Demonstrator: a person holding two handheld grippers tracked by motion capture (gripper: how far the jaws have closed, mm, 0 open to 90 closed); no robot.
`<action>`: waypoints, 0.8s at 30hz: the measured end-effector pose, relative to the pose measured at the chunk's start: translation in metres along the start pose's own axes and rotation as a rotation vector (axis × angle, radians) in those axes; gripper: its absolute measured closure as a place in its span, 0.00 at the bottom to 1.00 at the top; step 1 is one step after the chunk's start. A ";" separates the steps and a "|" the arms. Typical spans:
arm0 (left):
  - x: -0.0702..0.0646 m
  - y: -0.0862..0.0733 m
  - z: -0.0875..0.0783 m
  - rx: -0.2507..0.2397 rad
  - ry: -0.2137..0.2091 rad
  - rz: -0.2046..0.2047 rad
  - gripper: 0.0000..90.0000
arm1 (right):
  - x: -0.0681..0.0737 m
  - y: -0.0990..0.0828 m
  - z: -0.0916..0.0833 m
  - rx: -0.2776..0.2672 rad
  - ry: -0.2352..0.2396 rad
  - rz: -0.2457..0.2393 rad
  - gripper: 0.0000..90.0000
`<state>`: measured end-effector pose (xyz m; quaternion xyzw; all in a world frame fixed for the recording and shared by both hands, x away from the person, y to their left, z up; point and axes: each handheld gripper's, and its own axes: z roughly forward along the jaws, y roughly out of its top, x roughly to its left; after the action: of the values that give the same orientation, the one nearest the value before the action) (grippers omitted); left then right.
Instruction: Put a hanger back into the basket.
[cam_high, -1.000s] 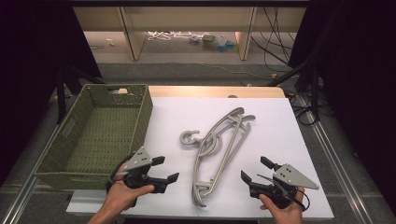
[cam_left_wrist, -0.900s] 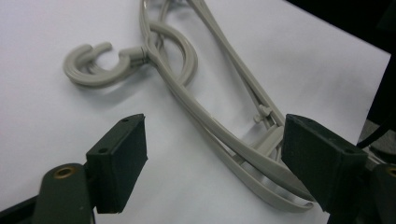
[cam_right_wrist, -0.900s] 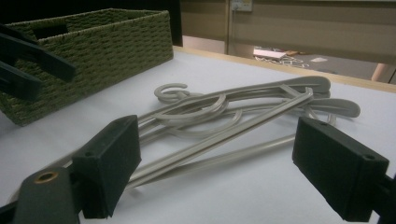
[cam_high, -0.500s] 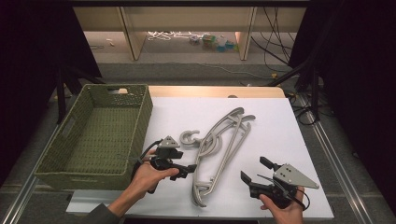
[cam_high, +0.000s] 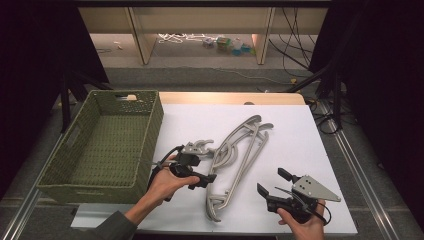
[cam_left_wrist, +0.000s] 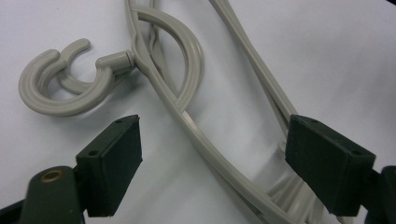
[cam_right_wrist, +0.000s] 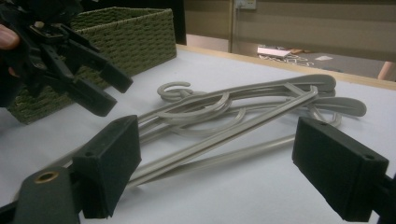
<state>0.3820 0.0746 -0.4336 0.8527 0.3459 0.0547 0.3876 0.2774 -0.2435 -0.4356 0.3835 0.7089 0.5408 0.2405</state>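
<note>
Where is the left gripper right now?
In the high view, the left gripper is left of centre over the white table, jaws open, beside the grey hangers near their hooks, right of the green basket.

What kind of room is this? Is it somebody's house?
Probably not a house; it looks like a lab or test room. Black curtains hang around a white table, cables trail on the floor, and a person holds a tool gripper in each hand.

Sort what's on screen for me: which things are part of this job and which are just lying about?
In the job, judging by the approach:
left hand-held gripper, open above the hangers
hangers, grey, stacked on the table
basket, empty, beside them; perhaps their destination

Lying about:
right hand-held gripper, open, idle
clutter on the floor behind
</note>
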 end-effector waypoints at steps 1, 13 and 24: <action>0.002 0.002 0.004 0.014 -0.011 0.000 0.25 | -0.001 0.000 -0.001 0.004 -0.005 -0.007 0.18; 0.012 0.006 0.023 0.143 -0.009 0.046 0.44 | -0.001 0.000 0.001 -0.007 0.004 -0.002 0.18; 0.016 0.008 0.032 0.173 -0.009 0.054 0.59 | -0.001 0.000 0.001 0.000 0.002 -0.002 0.18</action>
<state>0.4096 0.0610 -0.4535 0.8924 0.3243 0.0310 0.3123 0.2788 -0.2438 -0.4363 0.3822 0.7096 0.5410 0.2402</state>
